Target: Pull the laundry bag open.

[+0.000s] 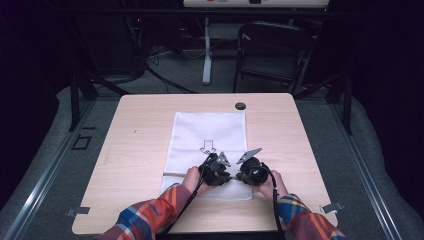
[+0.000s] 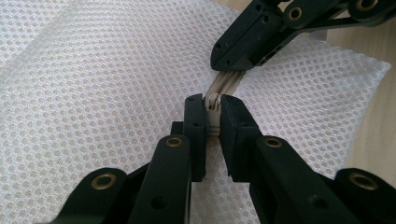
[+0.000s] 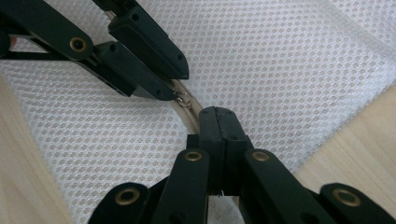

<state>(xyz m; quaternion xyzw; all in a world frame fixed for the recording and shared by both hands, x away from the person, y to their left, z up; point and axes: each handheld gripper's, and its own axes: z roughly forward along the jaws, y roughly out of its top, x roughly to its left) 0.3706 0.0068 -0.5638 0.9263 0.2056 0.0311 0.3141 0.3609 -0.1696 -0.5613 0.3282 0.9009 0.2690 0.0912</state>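
A white mesh bag [image 1: 207,150] lies flat on the wooden bench [image 1: 135,150], its near end just in front of the person, and both claws meet at the zipper [image 2: 224,86] that runs across that end. The left claw [image 2: 213,112] is clamped on the zipper: its two jaws pinch the beige tape and what looks like the slider between them. The right claw [image 3: 218,122] has its jaws pressed fully together, tip on the same zipper line; it seems to grip the tape or an edge of mesh, though the closed jaws hide what is caught.

The step in hand looks like working the zipper, with one claw anchoring the tape and the other taking the slider. In the right gripper view a small metal pull [image 3: 182,99] sits at the tip of the left claw, so that claw probably has the moving part. The next move calls for a steady pull along the zipper line while the other claw holds the fabric taut, kept low and level so the mesh does not bunch or lift off the bench.

Both hands rest close together at the near edge, the left hand [image 1: 192,176] and right hand [image 1: 270,182] angled inward, claws pointing down and toward each other, tips nearly touching.
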